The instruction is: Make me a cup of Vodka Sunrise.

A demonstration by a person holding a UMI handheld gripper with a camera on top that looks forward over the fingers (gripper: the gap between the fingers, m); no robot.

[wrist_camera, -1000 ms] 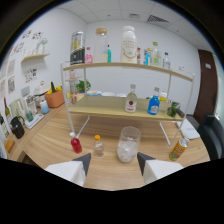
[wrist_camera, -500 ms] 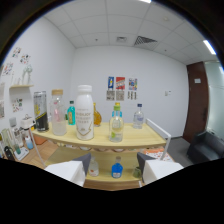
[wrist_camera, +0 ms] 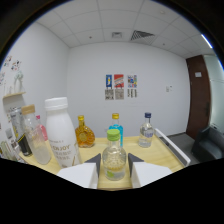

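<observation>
Up on the top shelf [wrist_camera: 150,150] now rather than down at the table it faced a second ago, the gripper [wrist_camera: 115,167] has closed in with fingers spread around the green-capped bottle [wrist_camera: 114,157], seemingly its pick, not yet pinched.

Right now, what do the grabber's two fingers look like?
The gripper has two chunky white fingers with dark grey, wedge-shaped tips that point inward. Below them everything is black, so the handle is hidden. No cables, markings, hand or sleeve show.
</observation>
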